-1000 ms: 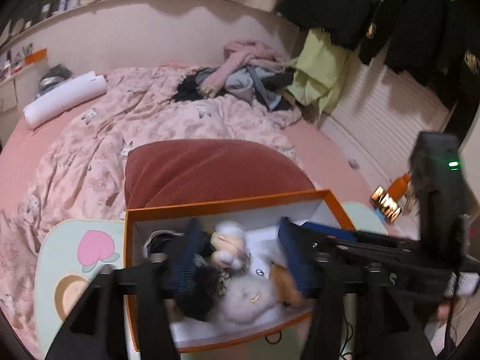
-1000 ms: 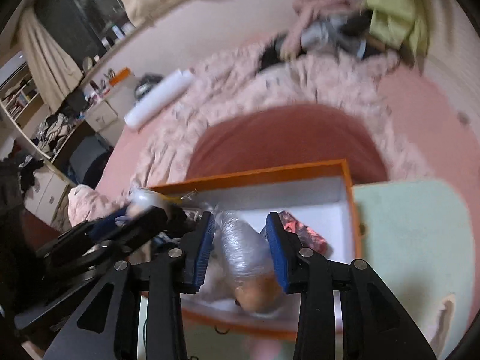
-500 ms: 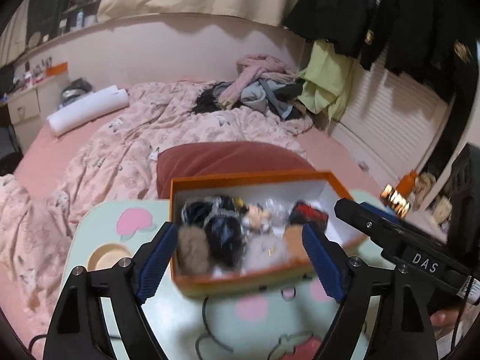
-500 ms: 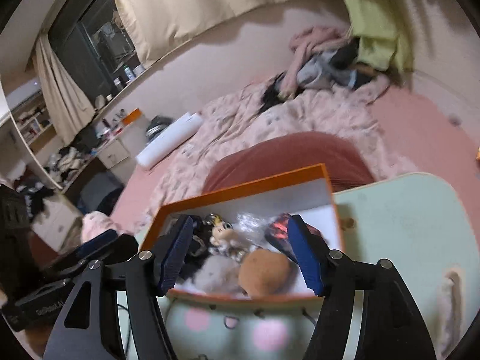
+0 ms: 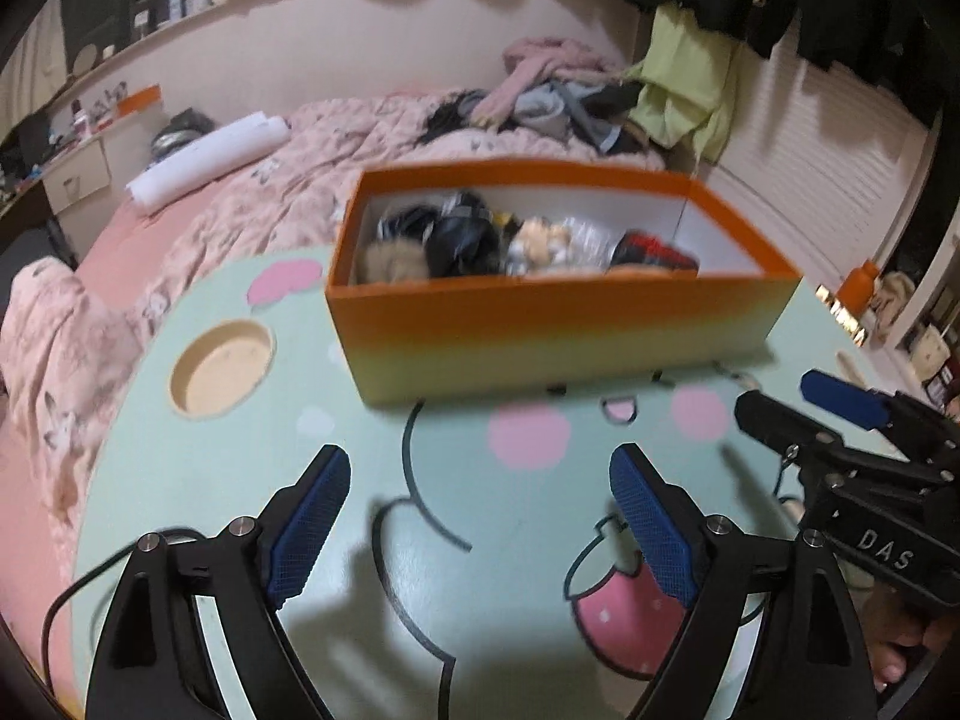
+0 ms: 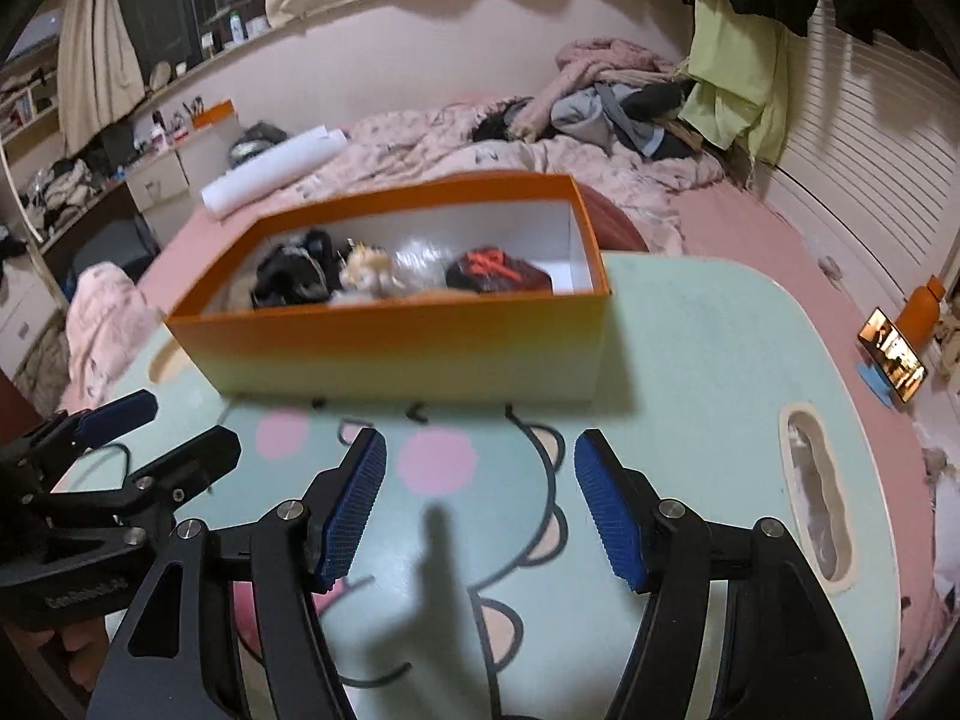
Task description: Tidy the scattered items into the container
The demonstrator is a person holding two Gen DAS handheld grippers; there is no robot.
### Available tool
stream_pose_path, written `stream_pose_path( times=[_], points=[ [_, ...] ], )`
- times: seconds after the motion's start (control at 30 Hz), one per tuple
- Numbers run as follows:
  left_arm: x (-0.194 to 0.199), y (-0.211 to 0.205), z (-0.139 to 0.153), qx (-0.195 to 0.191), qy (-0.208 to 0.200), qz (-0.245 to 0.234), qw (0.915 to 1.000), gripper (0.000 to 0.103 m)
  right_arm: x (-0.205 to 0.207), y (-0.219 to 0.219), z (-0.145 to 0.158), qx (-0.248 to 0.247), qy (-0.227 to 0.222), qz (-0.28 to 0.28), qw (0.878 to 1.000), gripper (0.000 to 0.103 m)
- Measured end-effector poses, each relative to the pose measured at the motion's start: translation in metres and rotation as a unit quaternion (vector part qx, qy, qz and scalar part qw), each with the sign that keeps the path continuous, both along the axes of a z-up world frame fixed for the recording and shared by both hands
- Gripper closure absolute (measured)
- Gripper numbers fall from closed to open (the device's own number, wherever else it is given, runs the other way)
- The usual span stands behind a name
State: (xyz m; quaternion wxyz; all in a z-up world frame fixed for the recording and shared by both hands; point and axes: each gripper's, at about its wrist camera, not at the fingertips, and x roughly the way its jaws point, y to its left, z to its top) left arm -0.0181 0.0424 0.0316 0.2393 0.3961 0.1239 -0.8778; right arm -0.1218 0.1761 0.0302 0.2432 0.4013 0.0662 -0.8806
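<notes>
An orange box (image 5: 540, 324) stands on the mint-green table (image 5: 240, 480); it also shows in the right wrist view (image 6: 396, 348). Inside lie a black pouch (image 5: 462, 234), a small pale doll (image 5: 540, 240), a brown fluffy item (image 5: 390, 261), a clear plastic bag (image 6: 414, 264) and a red-and-black item (image 6: 498, 270). My left gripper (image 5: 480, 516) is open and empty, low over the table, well in front of the box. My right gripper (image 6: 480, 498) is open and empty, also in front of the box, to the right of the left one.
The table has a round recess (image 5: 219, 366) at its left and a slot cut-out (image 6: 816, 480) at its right. A bed with a pink quilt (image 5: 360, 144), a white roll (image 5: 210, 150) and clothes lies behind. A phone (image 6: 894, 354) stands at the right.
Both grippers have pulled back out of the box and away from it, opened and left the items inside. The box now sits farther off.
</notes>
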Motion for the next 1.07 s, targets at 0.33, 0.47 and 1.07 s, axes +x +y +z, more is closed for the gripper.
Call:
stream_pose_path(
  times=[0.33,0.47,1.07],
  points=[
    [-0.003,-0.004,-0.022,0.003,-0.036,0.017,0.9992,0.001,0.008,-0.005,-0.018,0.042,-0.013,0.011,0.999,0.033],
    [-0.002,-0.004,-0.022,0.002,-0.036,0.026,0.999,0.0,0.006,-0.003,-0.022,0.065,-0.013,-0.019,0.998,0.015],
    [-0.004,-0.008,-0.024,0.001,-0.034,0.037,0.9987,0.0,-0.001,0.001,-0.024,0.07,-0.023,-0.04,0.996,0.002]
  ],
)
